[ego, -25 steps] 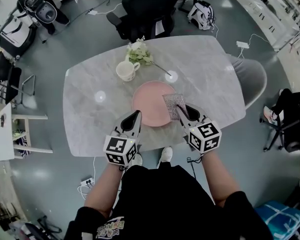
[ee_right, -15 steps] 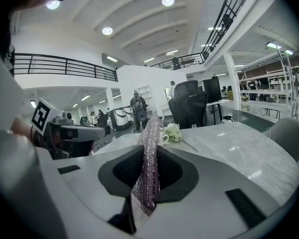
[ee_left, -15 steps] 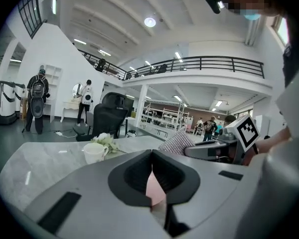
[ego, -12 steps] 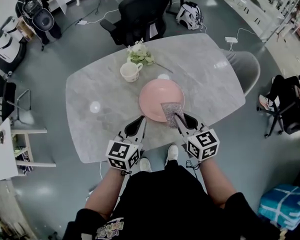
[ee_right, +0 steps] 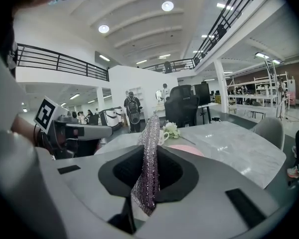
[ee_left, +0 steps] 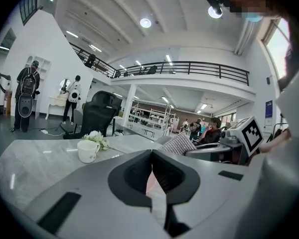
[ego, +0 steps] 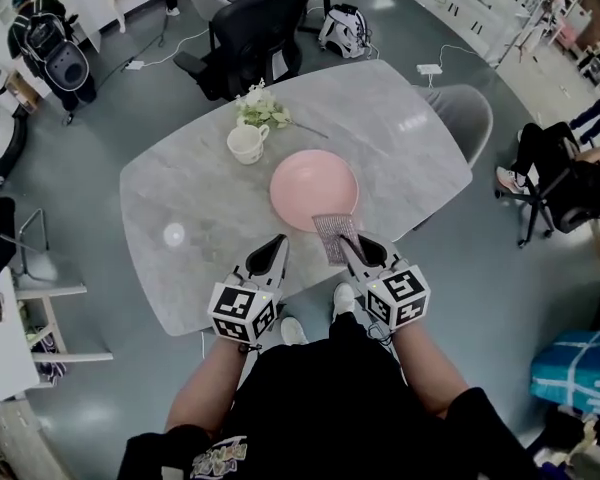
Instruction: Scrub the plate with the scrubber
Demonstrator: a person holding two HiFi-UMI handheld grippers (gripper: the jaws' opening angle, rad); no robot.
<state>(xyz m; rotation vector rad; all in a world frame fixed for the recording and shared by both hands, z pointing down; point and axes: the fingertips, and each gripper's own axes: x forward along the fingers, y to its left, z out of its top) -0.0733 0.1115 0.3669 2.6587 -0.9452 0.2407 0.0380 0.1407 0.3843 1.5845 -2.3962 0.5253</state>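
Observation:
A pink plate [ego: 313, 189] lies on the marble table [ego: 190, 193], past both grippers. My right gripper [ego: 346, 245] is shut on a silvery mesh scrubber [ego: 334, 236] whose sheet hangs over the plate's near rim. In the right gripper view the scrubber [ee_right: 149, 158] stands upright between the jaws, with the plate [ee_right: 187, 149] just beyond. My left gripper [ego: 279, 245] hovers at the table's near edge, left of the plate, jaws shut and empty. In the left gripper view the scrubber [ee_left: 178, 143] shows at right, and a sliver of the plate [ee_left: 150, 181] shows past the jaws.
A white cup [ego: 246, 143] stands beyond the plate to the left, with a small bunch of white flowers [ego: 256, 110] behind it. A black office chair [ego: 248, 30] sits at the table's far side and a grey chair [ego: 463, 114] at its right end.
Both grippers have drawn back toward the near table edge. The scrubber has slid from the plate's right inside to its near rim. The head view has shifted, so the table appears farther.

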